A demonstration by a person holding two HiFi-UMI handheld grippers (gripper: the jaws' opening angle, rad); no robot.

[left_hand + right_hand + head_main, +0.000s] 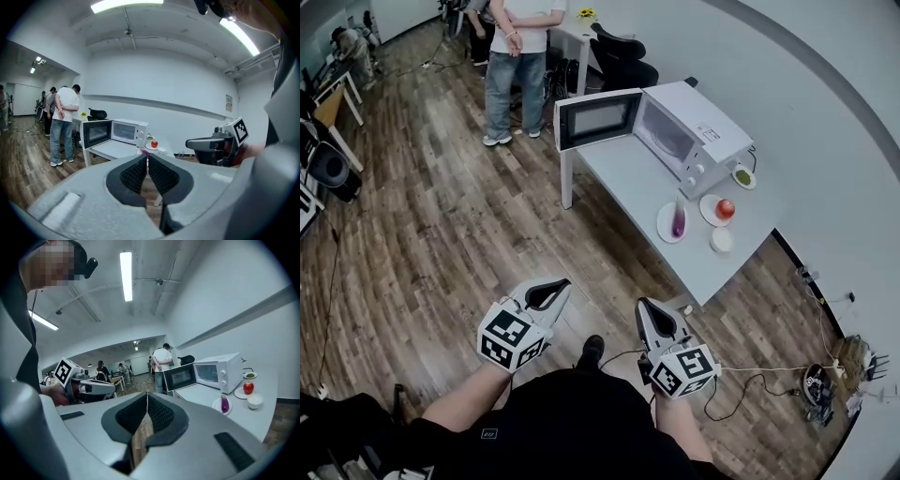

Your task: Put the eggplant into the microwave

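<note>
Clenched and empty, that is how both pairs of jaws stand: the left gripper and the right gripper are held out side by side in front of the person, pads pressed together with nothing between them. Below and ahead of them lies bare wooden floor, so the pair is well apart from the work.

Farther on stands a white table. Near its front end the purple eggplant lies on a small white plate, untouched. Just beside it sit a red fruit on a second plate and a little white bowl. Behind these is the white microwave, its door swung wide open toward the room, the cavity free to receive something. Beyond the table a person stands, hands clasped, with their back to one gripper camera.

By my reading, this is the approach, with nothing of the task done yet. Next, one gripper must get to the table, open its jaws, and close across the eggplant's middle without tipping the plate. The open door means no second step there.
</note>
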